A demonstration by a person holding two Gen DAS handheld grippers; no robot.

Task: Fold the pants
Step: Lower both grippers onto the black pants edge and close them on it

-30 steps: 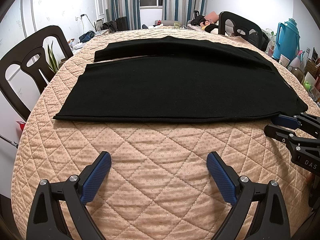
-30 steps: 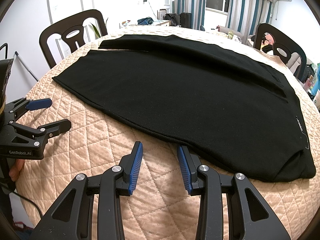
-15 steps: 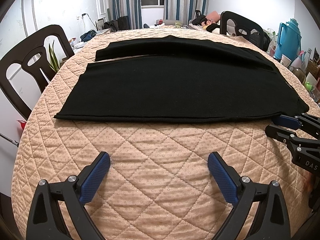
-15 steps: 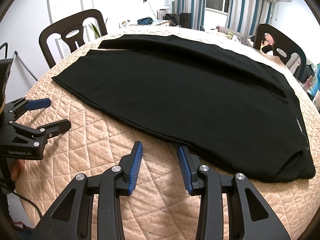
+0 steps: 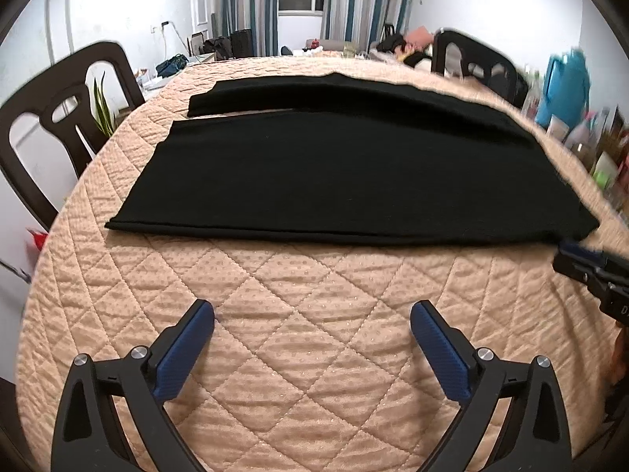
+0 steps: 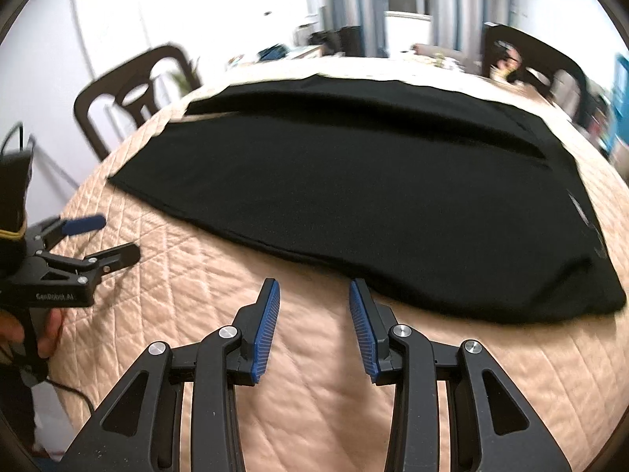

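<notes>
Black pants (image 5: pixel 334 173) lie spread flat on the quilted peach table cover (image 5: pixel 314 354), legs pointing left and waist at the right. My left gripper (image 5: pixel 312 314) hovers open and wide over bare quilt, short of the pants' near hem. In the right wrist view the pants (image 6: pixel 354 196) fill the middle. My right gripper (image 6: pixel 314 289) is open with only quilt between its blue pads, and its right fingertip sits just short of the pants' near edge. The left gripper (image 6: pixel 118 236) shows at that view's left, held by a hand. The right gripper (image 5: pixel 589 267) pokes in beside the waist corner.
Dark chairs stand at the table's left (image 5: pixel 59 118) and far right (image 5: pixel 479 63). A teal jug (image 5: pixel 566 86) and several bottles crowd the right side. A potted plant (image 5: pixel 102 106) is behind the left chair. The round table edge (image 6: pixel 78 385) drops off near the left.
The right gripper has slid to the right and rolled, so its view is tilted and blurred. In the left wrist view it has drawn back toward the right edge. The left gripper has hardly moved.
</notes>
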